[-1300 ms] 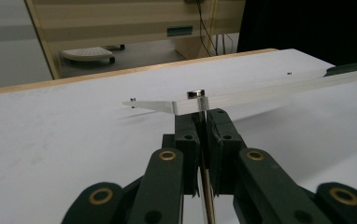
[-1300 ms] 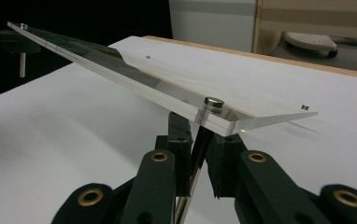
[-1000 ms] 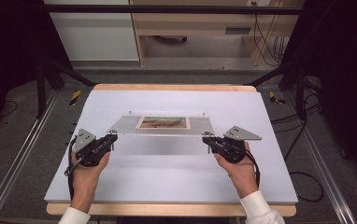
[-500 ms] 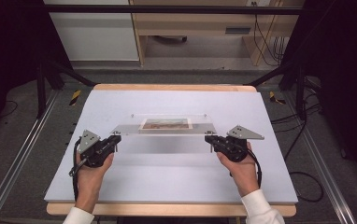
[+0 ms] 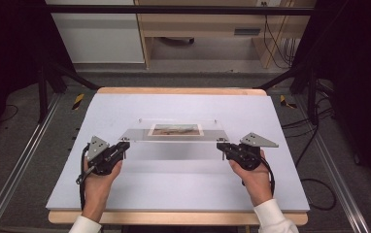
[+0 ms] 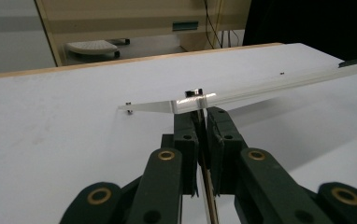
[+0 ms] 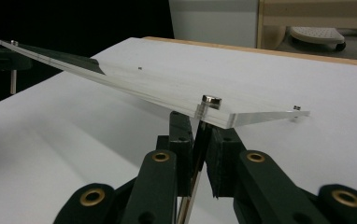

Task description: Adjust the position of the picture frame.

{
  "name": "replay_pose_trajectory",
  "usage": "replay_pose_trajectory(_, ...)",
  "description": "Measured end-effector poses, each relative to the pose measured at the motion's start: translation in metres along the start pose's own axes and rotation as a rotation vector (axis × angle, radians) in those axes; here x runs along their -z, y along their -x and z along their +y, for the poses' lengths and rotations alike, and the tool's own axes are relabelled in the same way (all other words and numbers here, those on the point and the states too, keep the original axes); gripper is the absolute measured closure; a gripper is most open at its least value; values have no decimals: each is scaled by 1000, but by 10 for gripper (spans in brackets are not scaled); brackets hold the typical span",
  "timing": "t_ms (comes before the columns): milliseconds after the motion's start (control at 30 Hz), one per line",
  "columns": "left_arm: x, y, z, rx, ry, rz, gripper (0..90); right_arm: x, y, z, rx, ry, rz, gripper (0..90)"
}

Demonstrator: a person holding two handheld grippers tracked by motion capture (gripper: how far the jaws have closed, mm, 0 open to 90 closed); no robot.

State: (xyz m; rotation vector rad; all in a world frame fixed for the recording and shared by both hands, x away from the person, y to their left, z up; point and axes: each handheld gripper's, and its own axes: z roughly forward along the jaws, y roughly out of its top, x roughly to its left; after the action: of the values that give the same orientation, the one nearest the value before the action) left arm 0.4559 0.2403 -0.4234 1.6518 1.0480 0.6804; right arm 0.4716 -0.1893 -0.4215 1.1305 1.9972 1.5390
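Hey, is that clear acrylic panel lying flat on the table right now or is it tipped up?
Tipped up. The clear panel has its near edge raised off the table, clamped between the left gripper and right gripper; its far edge sits lower.

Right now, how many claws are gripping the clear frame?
2. The left claw is shut on a post under the clear frame at its near left corner; the right claw is shut on the near right one.

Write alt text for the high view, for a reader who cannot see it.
Two handheld grippers, the left gripper and right gripper, each clamp a near corner post of a clear acrylic frame holding a small picture, its near edge raised above a white table.
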Motion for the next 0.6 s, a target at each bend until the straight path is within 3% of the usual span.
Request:
replay_pose_trajectory(267, 7, 9, -6, -25, -31, -16, 817, 6, 2, -7, -6, -17, 3, 821)
replay_pose_trajectory(600, 18, 14, -24, -66, -112, -48, 815, 14, -5, -28, 11, -78, 17, 830)
